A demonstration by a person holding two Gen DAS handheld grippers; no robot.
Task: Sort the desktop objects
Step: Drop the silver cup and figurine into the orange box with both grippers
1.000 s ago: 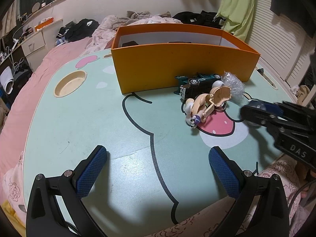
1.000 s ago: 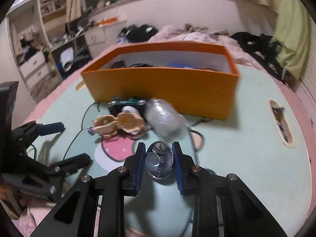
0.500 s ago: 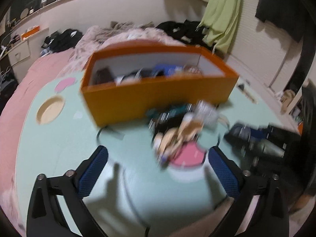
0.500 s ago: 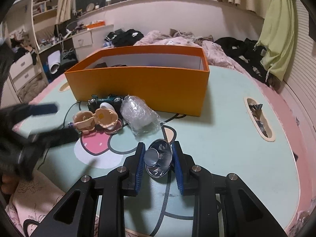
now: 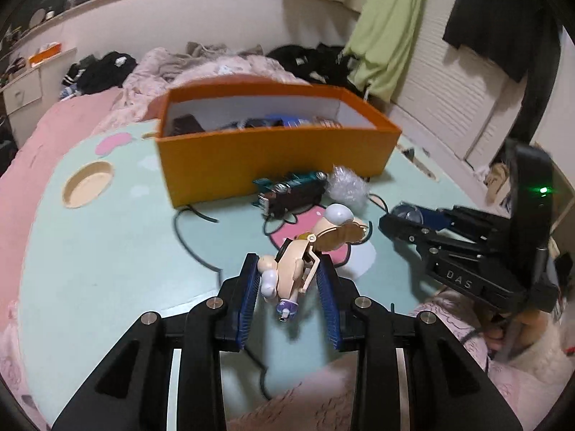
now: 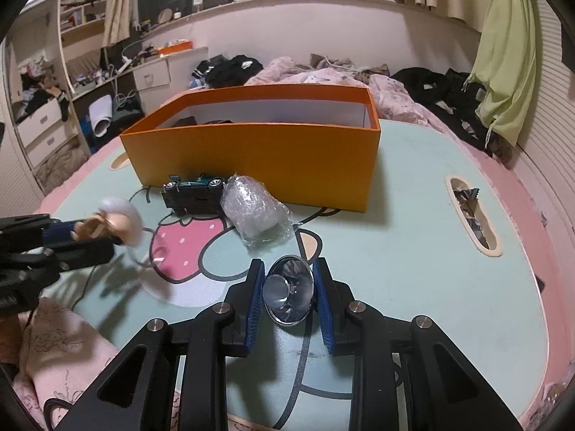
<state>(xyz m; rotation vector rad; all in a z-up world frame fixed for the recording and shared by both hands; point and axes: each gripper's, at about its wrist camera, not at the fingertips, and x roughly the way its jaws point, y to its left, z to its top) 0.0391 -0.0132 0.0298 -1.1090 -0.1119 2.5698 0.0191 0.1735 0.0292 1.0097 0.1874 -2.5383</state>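
My left tool is clamped on the doll figure, lifted above the worktop. Right tool pinches a shiny reflector cup, orange box behind.

We cannot make out the blurred items inside the orange box, whose near wall hides most of them. The toy figure smears in the right wrist view. The toy car hides the box's lower edge.
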